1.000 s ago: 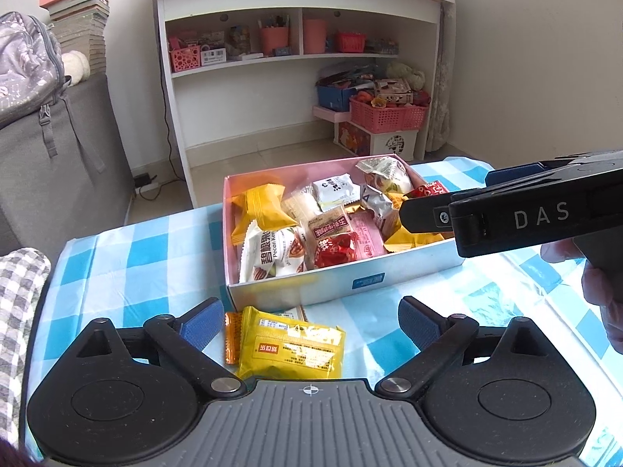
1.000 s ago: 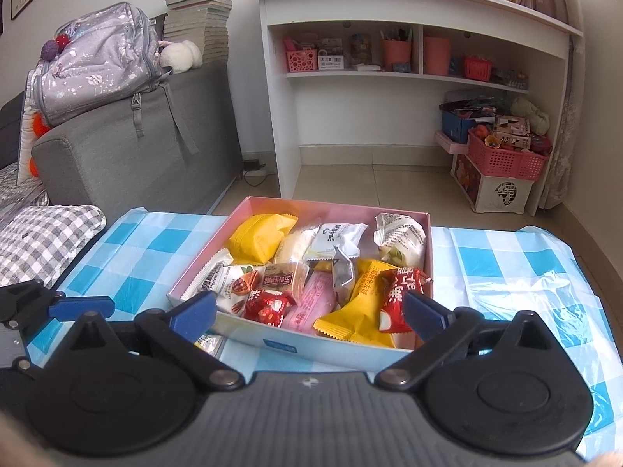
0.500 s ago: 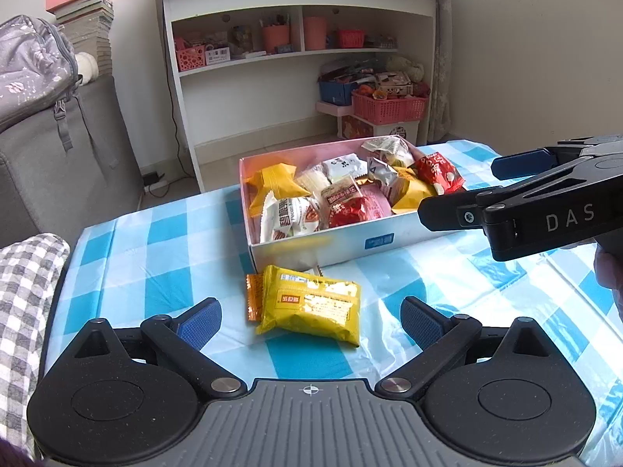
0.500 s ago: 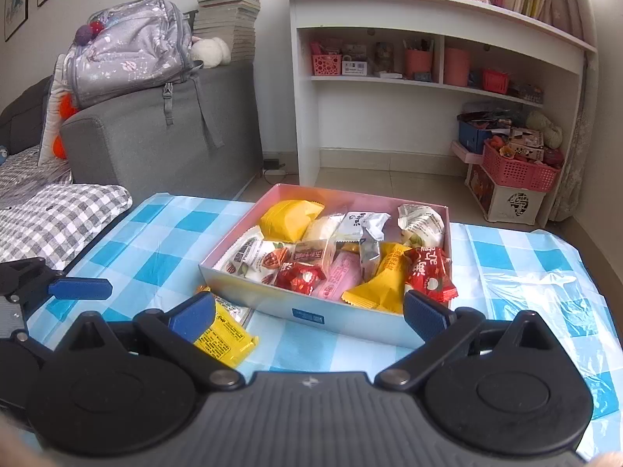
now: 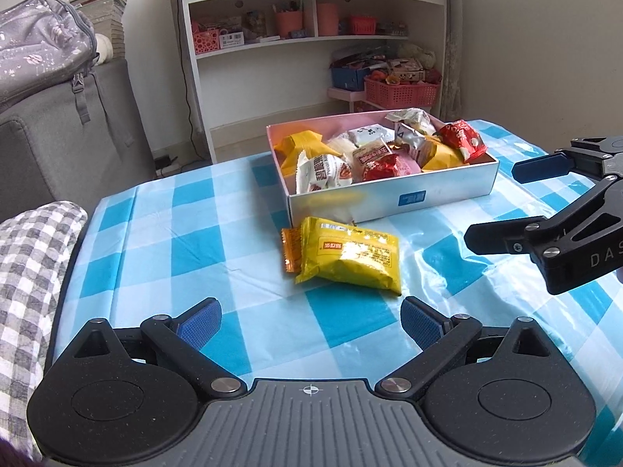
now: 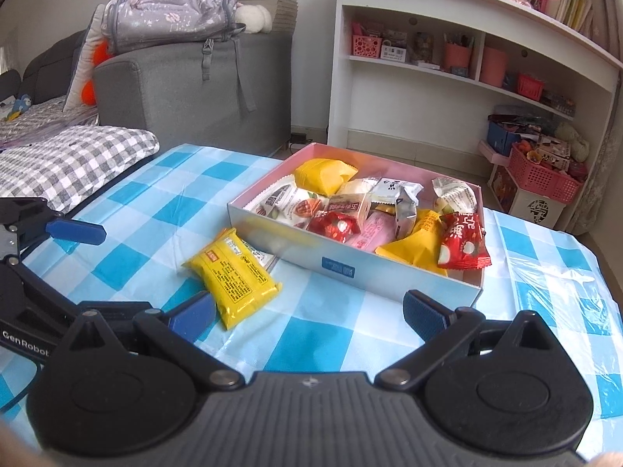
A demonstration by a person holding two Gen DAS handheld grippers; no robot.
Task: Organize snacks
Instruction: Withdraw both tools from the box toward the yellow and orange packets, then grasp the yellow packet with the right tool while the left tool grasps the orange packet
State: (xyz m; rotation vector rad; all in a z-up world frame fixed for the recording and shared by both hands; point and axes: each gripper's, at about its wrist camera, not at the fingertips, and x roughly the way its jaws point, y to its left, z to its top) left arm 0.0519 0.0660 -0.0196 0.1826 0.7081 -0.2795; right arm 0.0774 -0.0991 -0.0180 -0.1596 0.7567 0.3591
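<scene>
A white box with a pink inside (image 5: 447, 194) (image 6: 393, 276) stands on the blue checked tablecloth, filled with several wrapped snacks. In front of it lies a yellow snack packet (image 5: 352, 257) (image 6: 231, 276) on top of a smaller orange packet (image 5: 291, 249). My left gripper (image 5: 309, 321) is open, low over the cloth just short of the yellow packet, holding nothing. My right gripper (image 6: 309, 311) is open and empty too, near the box's front wall; it also shows at the right edge of the left wrist view (image 5: 502, 204).
A red packet (image 6: 463, 241) hangs over the box's near right corner. A grey checked cushion (image 5: 27, 280) lies at the table's left edge. A grey sofa (image 6: 187, 85) with a backpack and a white shelf unit (image 5: 311, 50) stand behind the table.
Both grippers have pulled back from the box toward the near side of the table. The yellow packet now lies fully in view ahead of the left gripper. Both stayed open.
</scene>
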